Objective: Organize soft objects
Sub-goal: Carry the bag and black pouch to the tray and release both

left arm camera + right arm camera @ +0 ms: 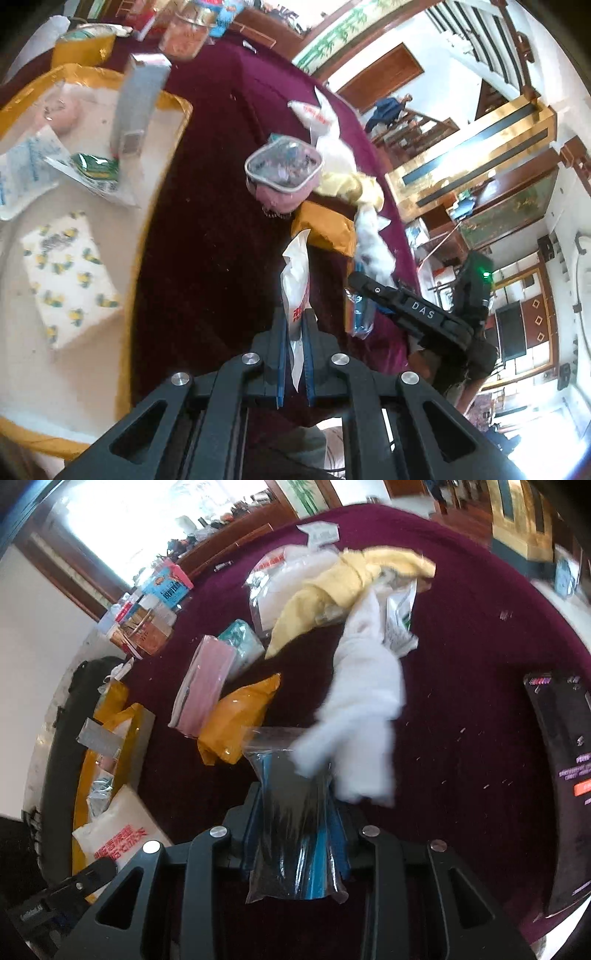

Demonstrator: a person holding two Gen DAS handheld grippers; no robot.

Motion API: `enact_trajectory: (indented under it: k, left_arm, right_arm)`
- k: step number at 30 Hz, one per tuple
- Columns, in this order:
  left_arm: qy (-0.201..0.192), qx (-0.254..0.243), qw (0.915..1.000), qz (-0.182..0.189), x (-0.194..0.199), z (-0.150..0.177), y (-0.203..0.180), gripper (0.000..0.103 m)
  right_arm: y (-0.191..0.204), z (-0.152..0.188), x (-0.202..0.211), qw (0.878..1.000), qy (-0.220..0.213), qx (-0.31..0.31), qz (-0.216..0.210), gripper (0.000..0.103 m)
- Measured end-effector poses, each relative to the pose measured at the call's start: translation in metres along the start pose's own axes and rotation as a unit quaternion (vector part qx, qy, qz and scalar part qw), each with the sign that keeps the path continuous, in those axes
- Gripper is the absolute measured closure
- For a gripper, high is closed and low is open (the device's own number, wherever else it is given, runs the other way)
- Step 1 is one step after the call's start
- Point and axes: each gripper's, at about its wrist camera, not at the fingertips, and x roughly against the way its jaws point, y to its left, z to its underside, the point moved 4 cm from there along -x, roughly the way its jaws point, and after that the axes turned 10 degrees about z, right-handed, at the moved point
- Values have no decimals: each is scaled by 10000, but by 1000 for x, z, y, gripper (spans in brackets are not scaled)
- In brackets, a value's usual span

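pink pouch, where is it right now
In the left wrist view the pink pouch sits mid-frame on the maroon tablecloth, with the yellow cloth on its right and an orange packet just below it.

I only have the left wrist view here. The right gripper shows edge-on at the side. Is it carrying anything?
Observer: Yes. The right gripper is closed on a clear zip bag with dark contents.
Operator: Is that bag alone, or is the white cloth caught too?
Observer: A white cloth hangs over the bag's top right corner; whether the fingers pinch it, I cannot tell.
Operator: Anything to the right of that gripper?
Observer: A dark flat package with purple and orange print lies near the table edge.
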Motion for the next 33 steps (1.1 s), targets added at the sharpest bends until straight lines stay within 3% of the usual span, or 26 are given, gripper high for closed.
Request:
enact_trajectory:
  k: [1, 4, 6, 9, 13, 17, 22, 27, 33]
  left_arm:
    - [-9, 5, 10000, 15, 2, 0, 0, 97]
    - [-32, 57, 10000, -3, 6, 0, 4, 97]
    - [-82, 82, 9999, 16, 8, -1, 6, 97]
    - [-106, 148, 9998, 81, 10, -1, 7, 97]
    - [-87, 164, 9994, 304, 16, 0, 2, 97]
    - [-286, 128, 9990, 311, 38, -3, 1, 97]
    - [-835, 189, 9962, 148, 91, -13, 14, 97]
    - [-1314, 555, 9890, -403, 130, -23, 56, 97]
    - [-1346, 1293, 9791, -805, 139, -20, 119, 97]
  right_arm:
    - [0, 0, -2, 10000, 72, -33, -4, 71]
    - [2, -4, 1, 9974, 111, -258, -658, 71]
    - [5, -2, 1, 9985, 86, -246, -487, 71]
    - [14, 4, 4, 9974, 4, -162, -697, 71]
    - [13, 10, 18, 9981, -496, -288, 225, 71]
    - [24, 19, 45, 9920, -1153, -285, 423, 71]
    - [74, 28, 71, 9867, -1442, 237, -717, 71]
    - [150, 40, 63, 9733, -893, 1024, -1848, 71]
    - [231, 61, 37, 9579, -178, 1844, -2193, 71]
